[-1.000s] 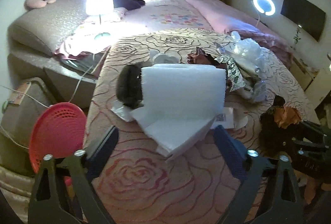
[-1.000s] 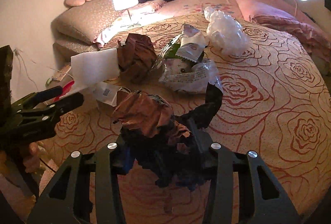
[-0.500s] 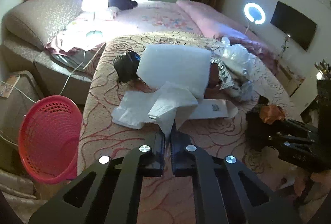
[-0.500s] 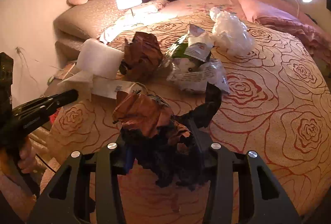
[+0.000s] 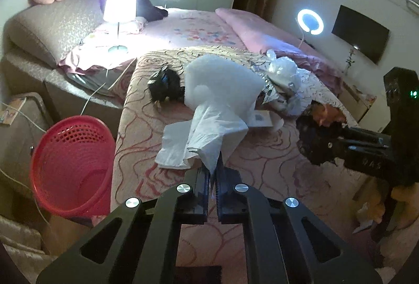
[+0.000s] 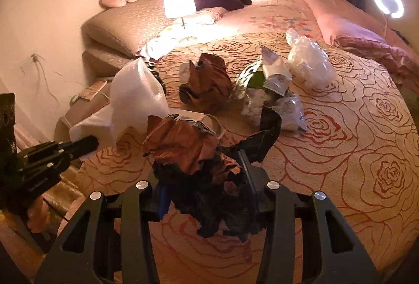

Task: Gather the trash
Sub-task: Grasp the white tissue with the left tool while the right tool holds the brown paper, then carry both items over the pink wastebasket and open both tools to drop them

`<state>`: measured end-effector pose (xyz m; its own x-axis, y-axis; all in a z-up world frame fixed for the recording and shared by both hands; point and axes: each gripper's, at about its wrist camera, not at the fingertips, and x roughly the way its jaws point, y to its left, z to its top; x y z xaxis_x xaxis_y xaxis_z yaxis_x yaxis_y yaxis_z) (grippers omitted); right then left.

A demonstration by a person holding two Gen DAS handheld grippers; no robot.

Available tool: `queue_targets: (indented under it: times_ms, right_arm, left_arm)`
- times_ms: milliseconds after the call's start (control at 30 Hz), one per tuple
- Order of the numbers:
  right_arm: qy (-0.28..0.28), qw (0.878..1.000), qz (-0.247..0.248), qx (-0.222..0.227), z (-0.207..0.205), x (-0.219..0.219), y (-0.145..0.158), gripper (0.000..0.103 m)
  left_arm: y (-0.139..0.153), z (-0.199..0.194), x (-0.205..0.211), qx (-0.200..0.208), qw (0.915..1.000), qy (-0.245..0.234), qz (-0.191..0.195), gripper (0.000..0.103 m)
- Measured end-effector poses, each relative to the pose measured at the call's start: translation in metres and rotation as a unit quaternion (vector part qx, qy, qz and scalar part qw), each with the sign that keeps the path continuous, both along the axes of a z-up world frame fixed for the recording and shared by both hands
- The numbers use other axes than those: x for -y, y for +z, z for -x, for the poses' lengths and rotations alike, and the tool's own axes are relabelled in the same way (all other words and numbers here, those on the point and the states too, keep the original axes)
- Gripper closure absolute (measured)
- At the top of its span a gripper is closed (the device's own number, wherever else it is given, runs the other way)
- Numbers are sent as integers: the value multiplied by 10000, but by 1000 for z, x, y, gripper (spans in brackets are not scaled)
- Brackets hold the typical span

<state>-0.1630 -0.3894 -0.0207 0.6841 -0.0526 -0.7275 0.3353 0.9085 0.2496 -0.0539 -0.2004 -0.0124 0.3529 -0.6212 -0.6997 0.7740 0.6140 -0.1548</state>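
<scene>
My left gripper (image 5: 212, 176) is shut on a corner of the white foam sheet (image 5: 222, 90), which trails back over the rose-patterned bed cover (image 5: 262, 174); the sheet also shows in the right wrist view (image 6: 133, 95). My right gripper (image 6: 204, 192) is shut on a crumpled brown and black wad of paper (image 6: 193, 150), held above the cover; it shows at the right of the left wrist view (image 5: 322, 132). More trash lies on the bed: a brown crumpled wad (image 6: 209, 79), printed wrappers (image 6: 269, 79), a clear plastic bag (image 6: 309, 61), a black wad (image 5: 163, 87).
A red perforated basket (image 5: 70, 163) stands on the floor at the bed's left edge. A lit lamp (image 5: 120, 7) stands on the far bed beside pillows. A ring light (image 5: 310, 22) and a wall TV (image 5: 360, 35) are at the right. Cables run along the left side.
My left gripper closed on the foam sheet's corner and pulled back toward the bed's edge, dragging the sheet with it. The right gripper kept its wad and barely moved.
</scene>
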Motion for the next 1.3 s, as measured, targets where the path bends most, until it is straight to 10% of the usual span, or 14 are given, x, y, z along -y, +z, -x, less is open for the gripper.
queue_targets:
  times_ms: [633,1000,1300]
  right_arm:
    - [802,9958,-266,354,-34,-51,31,59]
    - [1707,9842,-154,453,-117,-125,50,60]
    - [2013,9794,-153,2,-197,-165,29,60]
  left_arm:
    - [20,-6,-65,326,9960,783,284,99]
    - [13,-73,-128,255,9729,2297,119,99]
    - [-3,-123,-154,-88,9642,2647,111,99]
